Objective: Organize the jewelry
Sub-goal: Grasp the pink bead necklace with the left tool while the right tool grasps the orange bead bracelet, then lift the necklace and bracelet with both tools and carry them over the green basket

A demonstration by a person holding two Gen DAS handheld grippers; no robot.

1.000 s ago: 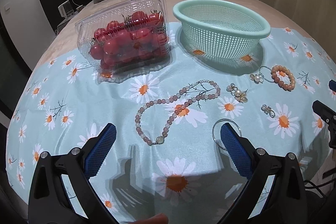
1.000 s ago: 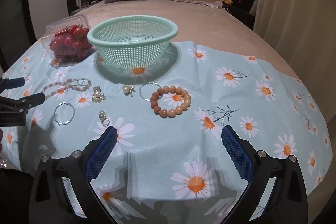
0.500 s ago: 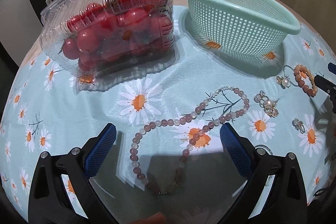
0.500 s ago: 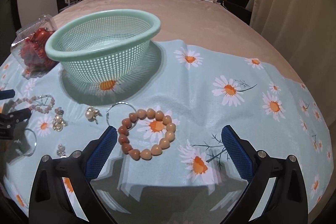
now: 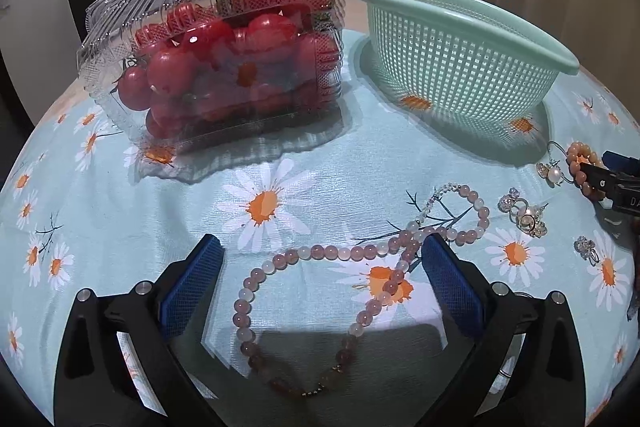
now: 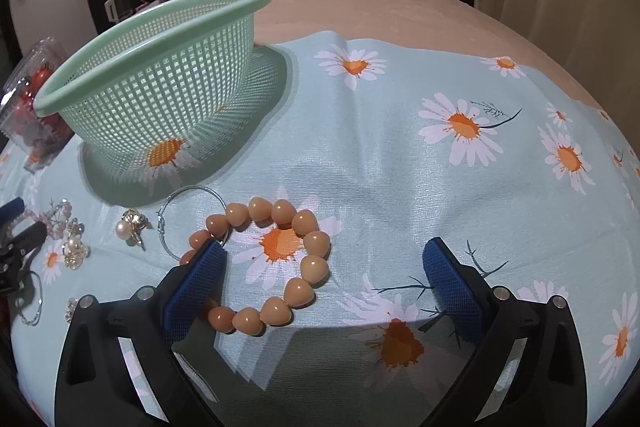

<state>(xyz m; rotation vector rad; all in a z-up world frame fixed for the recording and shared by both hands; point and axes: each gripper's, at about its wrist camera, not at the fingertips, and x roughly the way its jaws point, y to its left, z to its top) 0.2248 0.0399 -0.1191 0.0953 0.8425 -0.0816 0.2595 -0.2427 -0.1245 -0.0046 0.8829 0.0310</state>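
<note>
Both grippers have dropped low and pushed forward since a second ago, each closing on its own piece. From where I stand, the left gripper (image 5: pixel 320 269) hangs spread wide over the pink bead necklace (image 5: pixel 320 307), which lies on the daisy cloth (image 5: pixel 100 227) between its pads. The right gripper (image 6: pixel 324 269), equally wide, straddles the orange bead bracelet (image 6: pixel 304 267), its left pad over the beads. Neither grasps anything yet. Next, I'd judge, each must pinch and carry toward the green basket (image 6: pixel 160 39) at 11 o'clock.
</note>
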